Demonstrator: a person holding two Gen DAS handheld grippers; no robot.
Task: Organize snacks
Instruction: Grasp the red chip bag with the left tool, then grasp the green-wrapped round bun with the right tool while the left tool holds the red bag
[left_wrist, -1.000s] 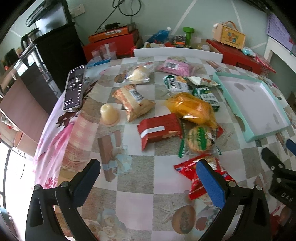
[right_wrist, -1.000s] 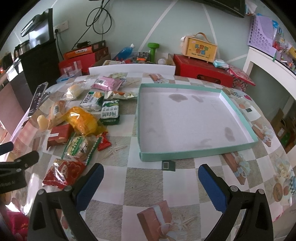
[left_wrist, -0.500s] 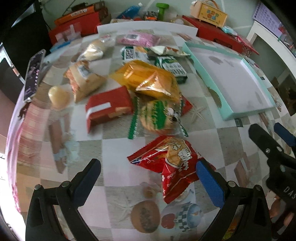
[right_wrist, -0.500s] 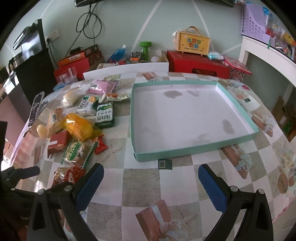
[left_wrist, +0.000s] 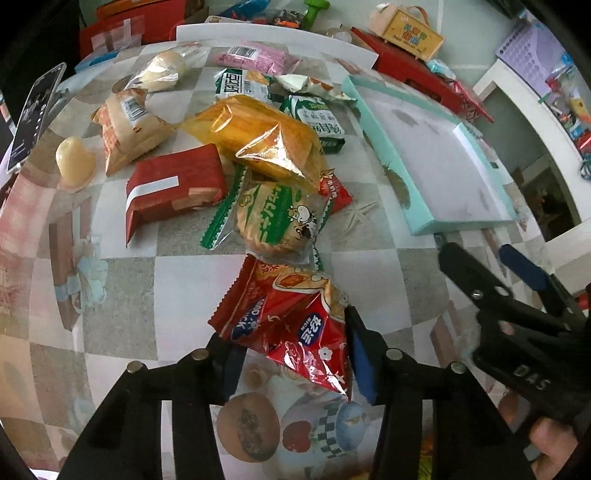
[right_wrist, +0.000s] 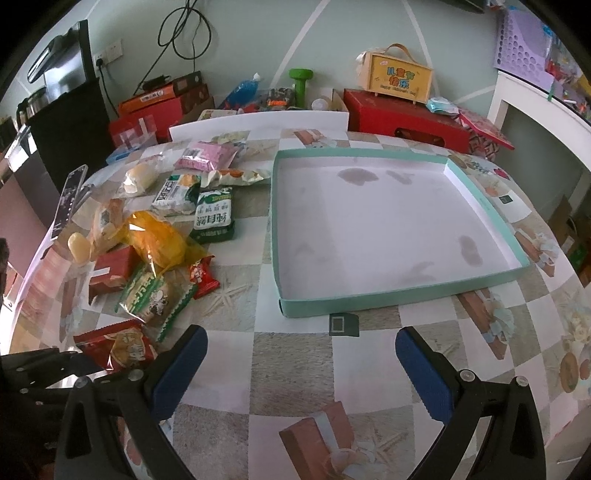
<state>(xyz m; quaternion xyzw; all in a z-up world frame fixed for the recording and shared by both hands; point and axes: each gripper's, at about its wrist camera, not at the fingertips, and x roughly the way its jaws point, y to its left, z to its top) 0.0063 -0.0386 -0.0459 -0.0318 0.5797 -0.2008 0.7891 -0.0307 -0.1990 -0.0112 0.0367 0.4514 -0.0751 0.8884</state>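
Observation:
A red snack packet (left_wrist: 291, 314) lies at the near edge of the snack pile. My left gripper (left_wrist: 291, 354) has its jaws closing on the packet's near end; the foil bunches up between the pads. In the right wrist view the same packet (right_wrist: 118, 343) shows at lower left. Beyond it lie a green cracker packet (left_wrist: 277, 218), a yellow bag (left_wrist: 258, 136) and a red box (left_wrist: 173, 184). The teal tray (right_wrist: 388, 295) has nothing in it. My right gripper (right_wrist: 299, 343) hangs open over the checked tablecloth in front of the tray, holding nothing.
More snacks lie further back: a pink packet (right_wrist: 203, 157), green-and-white packets (right_wrist: 214, 214), a jelly cup (left_wrist: 74, 162). A remote (left_wrist: 33, 114) lies at the table's left edge. Red boxes (right_wrist: 402, 118) and a white board stand behind the table.
The left gripper has dipped toward the red packet and its jaws have gone from wide apart to closed on the packet's near end. The right gripper has stayed put.

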